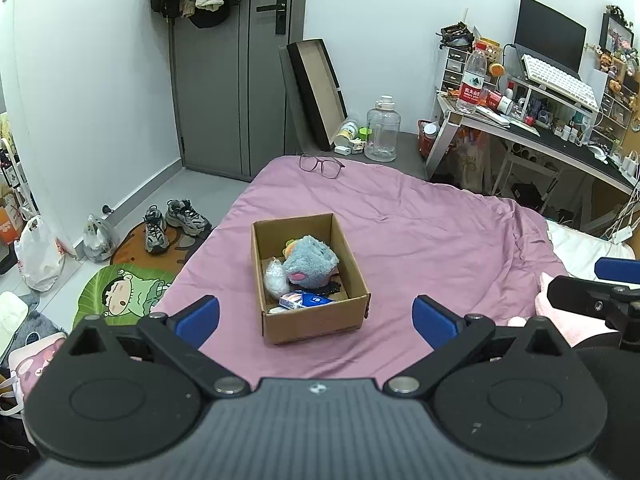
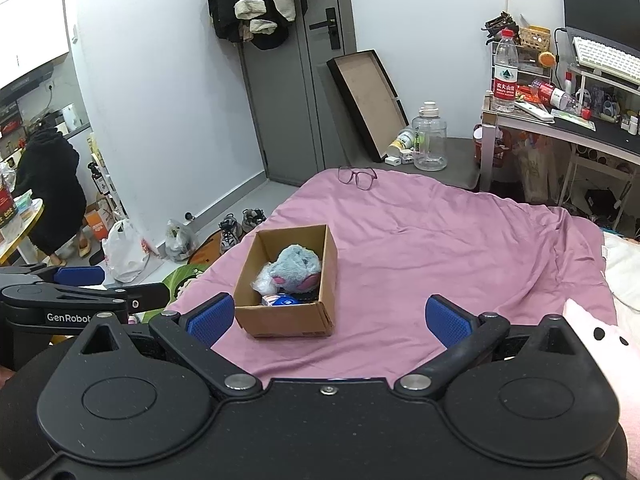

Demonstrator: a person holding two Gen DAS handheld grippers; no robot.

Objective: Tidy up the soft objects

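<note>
Blue plush toy (image 1: pixel 310 260) lies in the cardboard box (image 1: pixel 316 322) on the pink bed sheet (image 1: pixel 420 232), on top of a plastic bag (image 1: pixel 275 276) and a tissue pack (image 1: pixel 306 301). I judge it light and soft — best taken at the thick middle. Its long axis seems to run across the box, pink ears toward me. My left gripper (image 1: pixel 316 316) has its jaws wide apart, empty; my right gripper (image 2: pixel 328 318) is the same — nothing held.

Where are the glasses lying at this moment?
The glasses lie on the far edge of the pink blanket, beyond the cardboard box, near the clear jug.
</note>
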